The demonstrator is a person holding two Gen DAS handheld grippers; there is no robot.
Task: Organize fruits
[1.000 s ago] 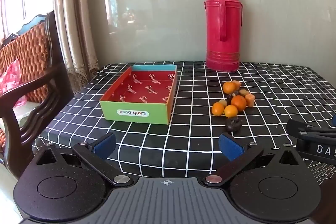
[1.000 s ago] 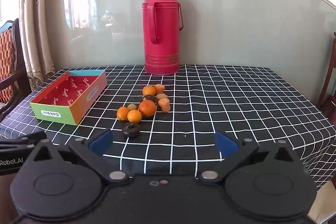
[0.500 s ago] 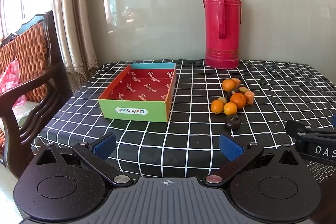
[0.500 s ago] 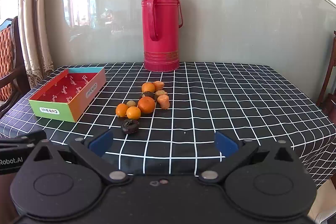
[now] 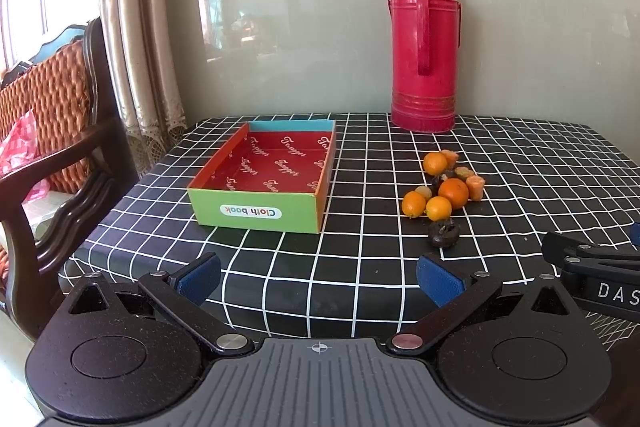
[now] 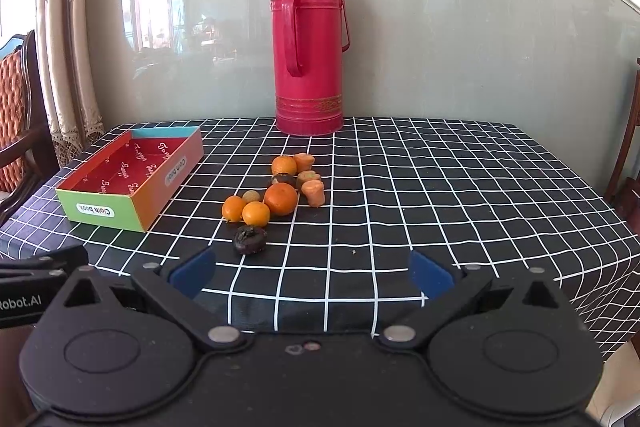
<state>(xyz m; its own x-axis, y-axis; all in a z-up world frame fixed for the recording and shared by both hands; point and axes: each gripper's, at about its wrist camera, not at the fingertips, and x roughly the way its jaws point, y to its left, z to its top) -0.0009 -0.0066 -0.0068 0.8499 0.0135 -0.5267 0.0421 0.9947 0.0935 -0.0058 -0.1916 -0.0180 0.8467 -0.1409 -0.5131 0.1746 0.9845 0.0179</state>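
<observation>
While matte and round, glossy oranges (image 6: 281,199) beside cardboard box (image 6: 132,203).

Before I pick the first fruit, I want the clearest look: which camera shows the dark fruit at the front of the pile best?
The right wrist view: the dark fruit lies near, close to centre. The left wrist view shows it smaller and off to the right.

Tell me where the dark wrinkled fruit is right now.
In the right wrist view the dark fruit lies on the checked tablecloth, nearest the camera, just in front of two small oranges and right of the box.
</observation>
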